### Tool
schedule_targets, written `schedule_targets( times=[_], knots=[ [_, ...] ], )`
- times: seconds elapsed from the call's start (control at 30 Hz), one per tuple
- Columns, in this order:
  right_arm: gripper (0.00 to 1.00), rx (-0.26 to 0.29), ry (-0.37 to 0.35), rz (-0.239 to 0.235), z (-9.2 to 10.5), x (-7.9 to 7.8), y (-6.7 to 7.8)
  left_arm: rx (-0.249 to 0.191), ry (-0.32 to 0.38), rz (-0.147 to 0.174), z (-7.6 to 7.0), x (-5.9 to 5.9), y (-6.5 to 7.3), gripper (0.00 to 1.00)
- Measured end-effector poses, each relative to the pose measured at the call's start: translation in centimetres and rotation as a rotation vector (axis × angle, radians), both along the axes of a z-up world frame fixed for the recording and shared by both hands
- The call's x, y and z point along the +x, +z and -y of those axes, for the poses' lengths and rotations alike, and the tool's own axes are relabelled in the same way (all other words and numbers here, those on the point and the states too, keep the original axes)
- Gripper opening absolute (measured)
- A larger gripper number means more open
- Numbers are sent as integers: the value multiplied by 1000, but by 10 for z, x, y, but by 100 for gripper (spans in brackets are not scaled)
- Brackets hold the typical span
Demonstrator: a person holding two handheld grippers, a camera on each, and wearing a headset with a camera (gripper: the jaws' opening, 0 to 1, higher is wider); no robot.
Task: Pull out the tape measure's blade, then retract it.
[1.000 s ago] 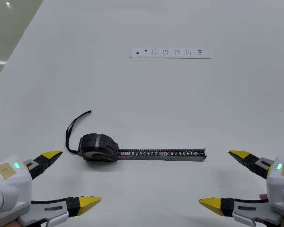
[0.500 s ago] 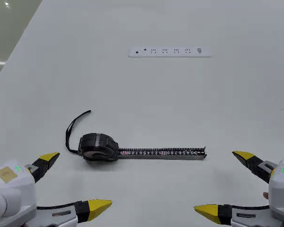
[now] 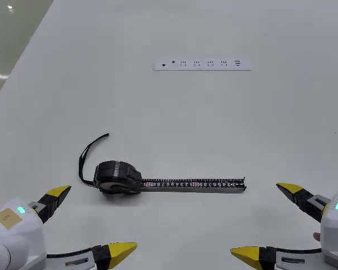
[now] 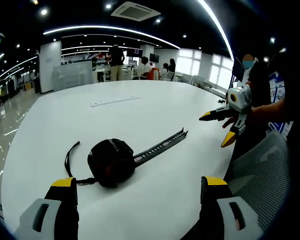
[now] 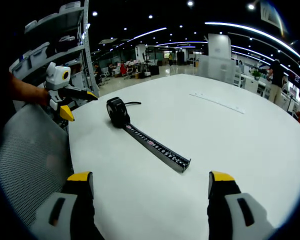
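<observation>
The tape measure lies on the desk close to its near edge, with its blade drawn out flat toward the right edge and its strap curled on the left side. The left tongs and the right tongs are both spread wide and hold nothing, each apart from it. The risk, I think, is in the retraction: if the case is not held, the blade may snap back and the case may slide or turn over.

Bright, even light from ceiling strip lights washes the white table — the shadow under the tape measure is faint. The head view is sharp; both gripper views bow at the edges — fisheye.
</observation>
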State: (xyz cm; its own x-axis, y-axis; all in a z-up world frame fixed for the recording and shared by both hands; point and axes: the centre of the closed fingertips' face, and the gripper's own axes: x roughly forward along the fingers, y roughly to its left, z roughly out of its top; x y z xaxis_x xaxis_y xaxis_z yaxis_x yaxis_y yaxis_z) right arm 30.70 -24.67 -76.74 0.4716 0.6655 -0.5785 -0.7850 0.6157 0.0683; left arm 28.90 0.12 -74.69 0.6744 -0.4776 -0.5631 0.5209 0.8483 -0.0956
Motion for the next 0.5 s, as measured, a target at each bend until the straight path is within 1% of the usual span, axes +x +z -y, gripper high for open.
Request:
schedule_targets(
  times=[0.1,0.2,0.4,0.5],
  knots=[
    [97,-3,-1,-2,1,0,-1,-13,7,-5,3,-1,0,100],
    [97,-2,-1,-1,1,0,0,-5,9,-8,4,-3,-1,100],
    [97,-2,4,-16,0,-1,-1,-8,28,-14,4,-3,-1,100],
    [98,-3,9,-10,1,0,0,-16,40,-12,5,-3,-1,100]
  ],
)
